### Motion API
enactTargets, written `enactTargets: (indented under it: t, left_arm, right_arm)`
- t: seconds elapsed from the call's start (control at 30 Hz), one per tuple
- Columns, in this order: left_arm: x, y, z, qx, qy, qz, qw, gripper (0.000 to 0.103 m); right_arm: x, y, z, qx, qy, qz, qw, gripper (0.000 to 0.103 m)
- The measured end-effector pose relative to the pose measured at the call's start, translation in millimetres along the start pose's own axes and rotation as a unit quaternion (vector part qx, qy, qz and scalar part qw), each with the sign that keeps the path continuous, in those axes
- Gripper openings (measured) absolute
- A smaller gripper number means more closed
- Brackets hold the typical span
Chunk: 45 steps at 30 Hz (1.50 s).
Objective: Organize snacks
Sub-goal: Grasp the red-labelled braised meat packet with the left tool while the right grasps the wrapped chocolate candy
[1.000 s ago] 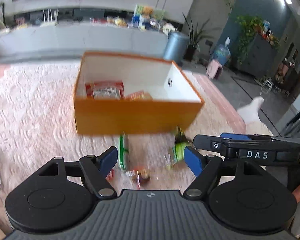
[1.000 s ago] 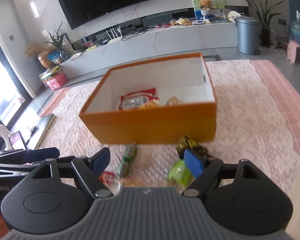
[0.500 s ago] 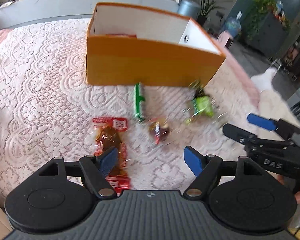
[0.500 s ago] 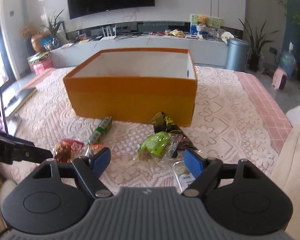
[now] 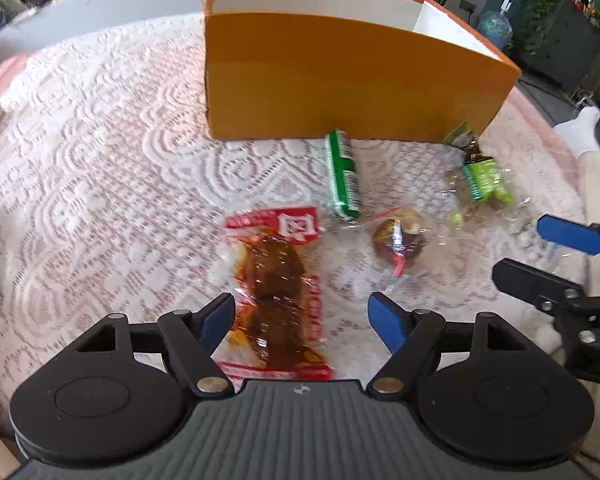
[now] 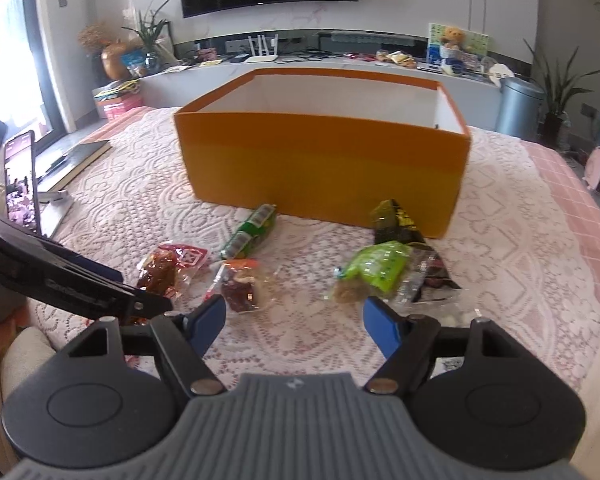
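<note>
Left wrist view: left gripper [image 5: 302, 316] hangs low over the cloth, its 2 blue-padded fingers spread wide and gripping nothing.
Lace tablecloth [image 5: 100, 168]: pinkish-white, with raised scalloped and floral patterns, covering the whole surface.
Red-edged packet [image 5: 276, 280]: flat, clear, glossy plastic with a red printed top band and dark brown saucy contents; it lies between the left gripper's fingers, its near end hidden under the gripper body.
Green stick pack [image 5: 342, 178]: long and narrow, shiny foil with white print, its far end just beside the box's front wall.
Round sweet [image 5: 398, 240]: dark brown lump in crinkled clear wrap with a red streak, right of the red-edged packet.
Orange box [image 5: 340, 80]: rectangular smooth cardboard, white inside, open at the top, standing behind all the loose snacks.
Lime-green packet [image 5: 484, 180]: blurred, wrinkled film, lying farthest right among the snacks; in the right wrist view it rests against a dark yellow-printed pouch [image 6: 396, 220] near the box's right corner.
Right gripper [image 5: 540, 252]: enters from the right edge, black frame with 1 blue pad showing, fingers apart and unloaded.
Right wrist view: right gripper fingers [image 6: 208, 320] stand wide apart above bare lace, the snacks lying just beyond them.
</note>
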State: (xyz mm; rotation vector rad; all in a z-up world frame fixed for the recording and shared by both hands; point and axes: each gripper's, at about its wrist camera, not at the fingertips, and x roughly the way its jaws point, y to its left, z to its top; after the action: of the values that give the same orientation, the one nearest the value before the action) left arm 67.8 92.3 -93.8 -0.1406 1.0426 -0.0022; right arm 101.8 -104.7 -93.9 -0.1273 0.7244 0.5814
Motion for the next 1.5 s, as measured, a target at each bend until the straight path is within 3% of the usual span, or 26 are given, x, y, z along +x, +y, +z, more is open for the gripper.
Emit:
enactTargets:
  t: [0.1, 0.3, 0.47, 0.6, 0.83, 1.03, 1.1, 1.5]
  left_arm:
    - [1.6, 2.9, -0.2, 0.009, -0.012, 0.012, 0.9998, 0.088]
    - [13.2, 8.0, -1.4, 0.012, 0.003, 0.014, 0.9998, 0.09]
    - [15.4, 0.5, -5.0, 0.047, -0.01, 0.025, 0.9985, 0.092]
    - [13.4, 1.2, -5.8, 0.049, -0.028, 0.014, 0.9983, 0.069]
    - [8.4, 4.6, -6.8, 0.038, -0.048, 0.006, 0.9981, 0.067]
    - [5.2, 2.5, -7.9, 0.039, -0.056, -0.014, 0.9976, 0.066]
    - [4.2, 2.1, -8.4, 0.039, -0.061, -0.01, 0.9973, 0.066]
    - [-12.5, -4.0, -6.3, 0.042, -0.098, -0.016, 0.9942, 0.065]
  right_arm:
    - [6.2, 4.4, 0.0, -0.005, 0.0, 0.005, 1.0, 0.074]
    - [24.1, 13.0, 3.4, -0.012, 0.01, 0.011, 1.0, 0.074]
    - [35.3, 22.2, 5.8, -0.026, 0.01, 0.016, 0.999, 0.067]
    - [47.6, 28.3, 9.4, -0.033, 0.012, 0.022, 0.999, 0.066]
    - [67.3, 26.8, 11.6, -0.025, 0.022, 0.024, 0.999, 0.062]
    - [80.2, 21.0, 10.5, 0.002, 0.041, 0.052, 0.998, 0.049]
    - [79.0, 21.0, 9.9, 0.0, 0.035, 0.055, 0.998, 0.042]
    - [48.5, 16.4, 3.9, -0.027, 0.003, 0.023, 0.999, 0.039]
